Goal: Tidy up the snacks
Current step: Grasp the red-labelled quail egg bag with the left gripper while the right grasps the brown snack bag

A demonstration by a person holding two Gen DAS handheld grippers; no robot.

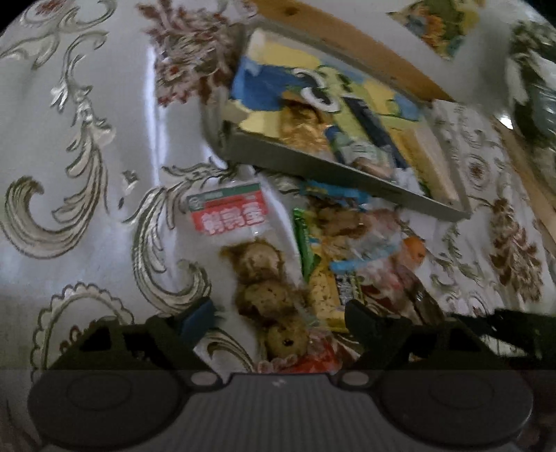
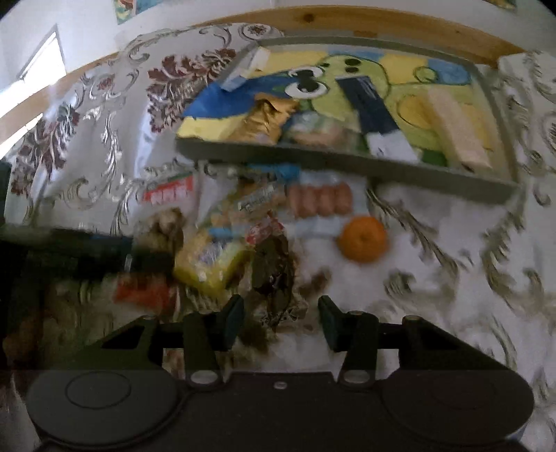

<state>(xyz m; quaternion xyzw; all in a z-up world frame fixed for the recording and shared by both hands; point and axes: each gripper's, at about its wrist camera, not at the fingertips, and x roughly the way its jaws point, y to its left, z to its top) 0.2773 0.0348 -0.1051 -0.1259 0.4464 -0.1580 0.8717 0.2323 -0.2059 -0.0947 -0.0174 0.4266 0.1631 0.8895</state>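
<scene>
1. Fingers of the left gripper [image 1: 278,320] stand wide apart around the near end of a clear cookie packet [image 1: 260,278], not yet closed on it; the right gripper [image 2: 280,321] is also spread wide, empty, above a dark crumpled wrapper [image 2: 272,271]
2. Snacks lie in a loose pile just outside the near rim of the grey tray [image 2: 347,161], which sits toward the far edge of the table; an orange [image 2: 363,239] rests beside the pile, and a sausage pack [image 2: 319,201] lies close to the rim
3. Several packets already lie inside the tray, so the sorting looks partly done
4. To do this step well, I would close gently across the cookie packet's narrow width so the cookies don't crack, then lift it clear of the yellow packet [image 1: 325,295] beside it
5. Underneath is a glossy cloth [image 1: 87,139] with scroll and flower patterns; a wooden rail [image 2: 382,26] and a pale wall stand behind
</scene>
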